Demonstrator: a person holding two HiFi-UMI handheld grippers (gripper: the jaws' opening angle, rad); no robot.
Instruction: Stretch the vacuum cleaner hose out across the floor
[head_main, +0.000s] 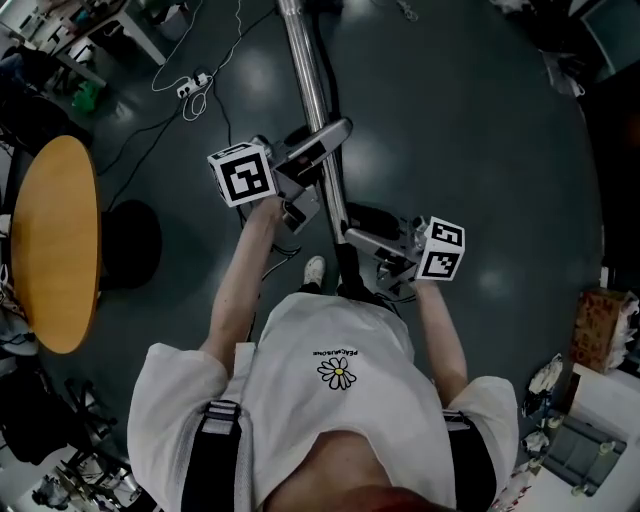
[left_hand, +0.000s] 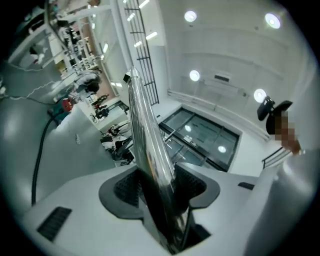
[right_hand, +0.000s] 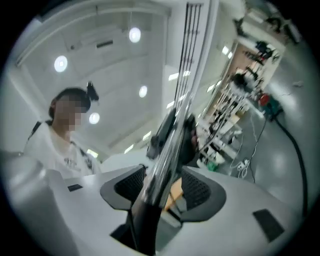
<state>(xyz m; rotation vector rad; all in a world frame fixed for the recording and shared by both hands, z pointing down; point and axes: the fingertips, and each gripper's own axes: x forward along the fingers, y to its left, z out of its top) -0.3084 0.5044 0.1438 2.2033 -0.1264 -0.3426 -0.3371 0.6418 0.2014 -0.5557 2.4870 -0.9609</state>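
Both claws clamped on the vacuum's tube, hose hardly in view

Left claw (head_main: 325, 140) and right claw (head_main: 358, 238) each have their jaws closed tight on the chrome tube (head_main: 300, 50), the left farther out along it, the right at its near end. A dark strand just beside the tube may be the hose (head_main: 328, 85). Past the tube's near end the person's body hides it, so how far it lies stretched over the floor (head_main: 480, 120) cannot be judged. The double grip would suit hauling it out.
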